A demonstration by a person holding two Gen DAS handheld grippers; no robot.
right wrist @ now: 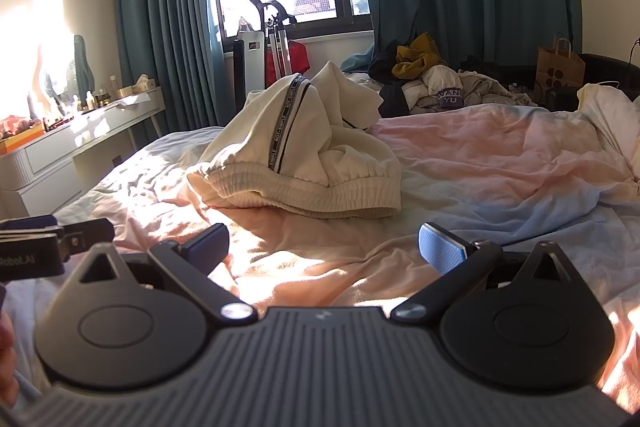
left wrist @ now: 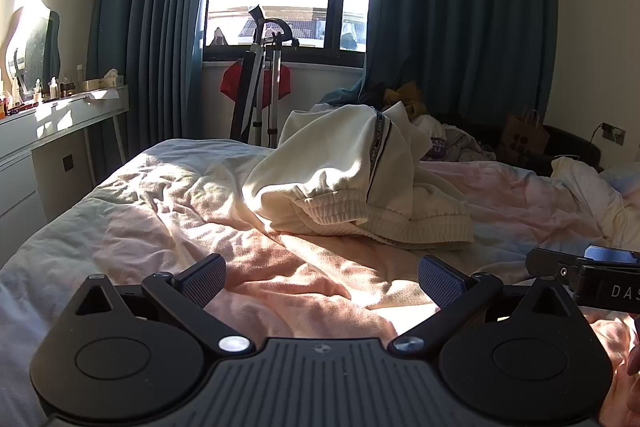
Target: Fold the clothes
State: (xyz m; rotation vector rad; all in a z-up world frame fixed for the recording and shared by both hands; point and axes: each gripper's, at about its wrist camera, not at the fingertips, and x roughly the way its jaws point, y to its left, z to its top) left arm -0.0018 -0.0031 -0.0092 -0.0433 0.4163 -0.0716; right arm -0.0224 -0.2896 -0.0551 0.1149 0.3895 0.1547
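A cream garment (left wrist: 344, 171) with a ribbed elastic band and a lettered black-and-white side stripe lies bunched in a heap on the bed (left wrist: 160, 211). It also shows in the right wrist view (right wrist: 308, 155). My left gripper (left wrist: 322, 281) is open and empty, low over the pink sheet, short of the heap. My right gripper (right wrist: 324, 251) is open and empty, also short of the heap. Each gripper's body shows at the edge of the other's view: the right gripper's (left wrist: 588, 279) and the left gripper's (right wrist: 48, 243).
A pile of other clothes (right wrist: 432, 83) lies at the bed's far side. A white dresser (left wrist: 48, 139) with bottles stands at the left. A stand with a red item (left wrist: 260, 87) is under the window. A paper bag (right wrist: 560, 67) sits at the far right.
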